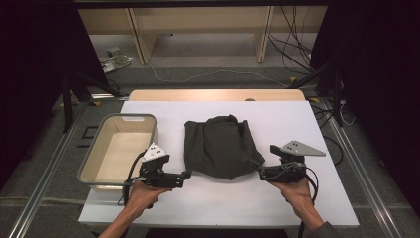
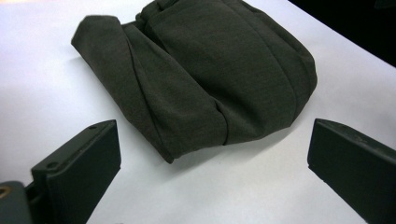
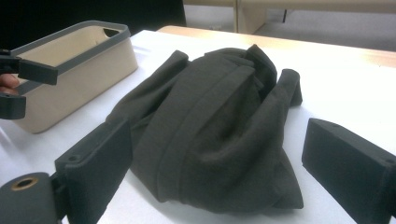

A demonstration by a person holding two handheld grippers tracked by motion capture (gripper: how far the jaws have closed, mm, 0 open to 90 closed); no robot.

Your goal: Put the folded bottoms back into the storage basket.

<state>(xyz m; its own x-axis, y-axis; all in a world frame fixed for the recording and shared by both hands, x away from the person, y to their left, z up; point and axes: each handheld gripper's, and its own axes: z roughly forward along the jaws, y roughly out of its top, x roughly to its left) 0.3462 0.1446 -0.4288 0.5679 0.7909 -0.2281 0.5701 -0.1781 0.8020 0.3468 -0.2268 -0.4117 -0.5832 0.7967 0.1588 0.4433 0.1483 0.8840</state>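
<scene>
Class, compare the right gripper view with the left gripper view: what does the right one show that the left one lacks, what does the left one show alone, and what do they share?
Right gripper view alone: the beige bin with a grey rim, the left tongs beside it, and the wooden table edge behind.
Left gripper view alone: the garment's rounded folded edge, seen from the other side.
Both: the dark folded garment on the white tabletop, framed by open black jaws that do not touch it.

Left gripper (image 1: 187,173), right gripper (image 1: 261,172) agape
</scene>
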